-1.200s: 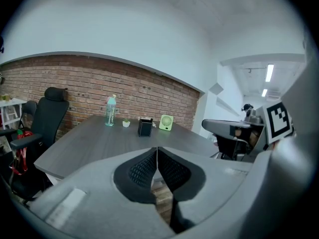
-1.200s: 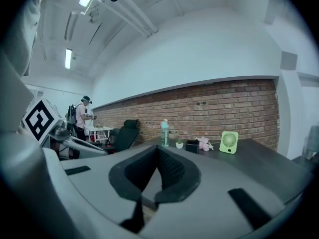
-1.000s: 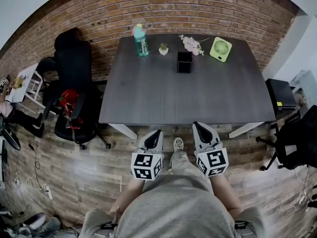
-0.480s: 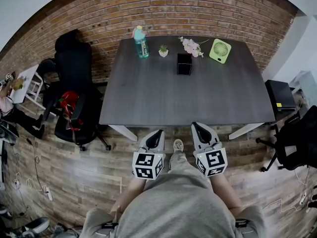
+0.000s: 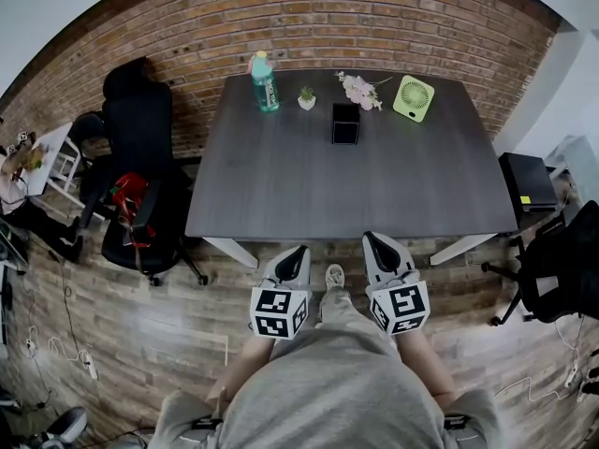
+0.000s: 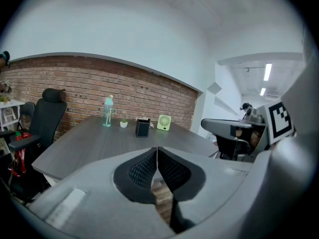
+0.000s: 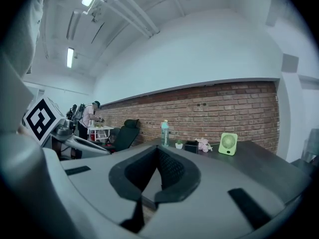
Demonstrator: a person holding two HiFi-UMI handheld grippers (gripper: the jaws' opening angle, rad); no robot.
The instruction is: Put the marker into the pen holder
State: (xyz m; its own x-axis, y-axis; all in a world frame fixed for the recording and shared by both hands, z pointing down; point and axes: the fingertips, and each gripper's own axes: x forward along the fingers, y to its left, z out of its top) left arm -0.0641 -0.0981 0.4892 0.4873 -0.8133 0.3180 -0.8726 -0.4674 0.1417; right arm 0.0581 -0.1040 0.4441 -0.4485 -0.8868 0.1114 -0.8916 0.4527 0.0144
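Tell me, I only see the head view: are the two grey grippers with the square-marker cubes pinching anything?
Observer: No. The left gripper view shows the grey left gripper with its jaws together and nothing between them.
Operator: And the other one?
Observer: The grey right gripper looks the same in its own view: jaws together, empty.
Operator: Is a pen poking out of the holder?
Observer: Seen from the side in the left gripper view, nothing sticks up above the rim of the black square pen holder.
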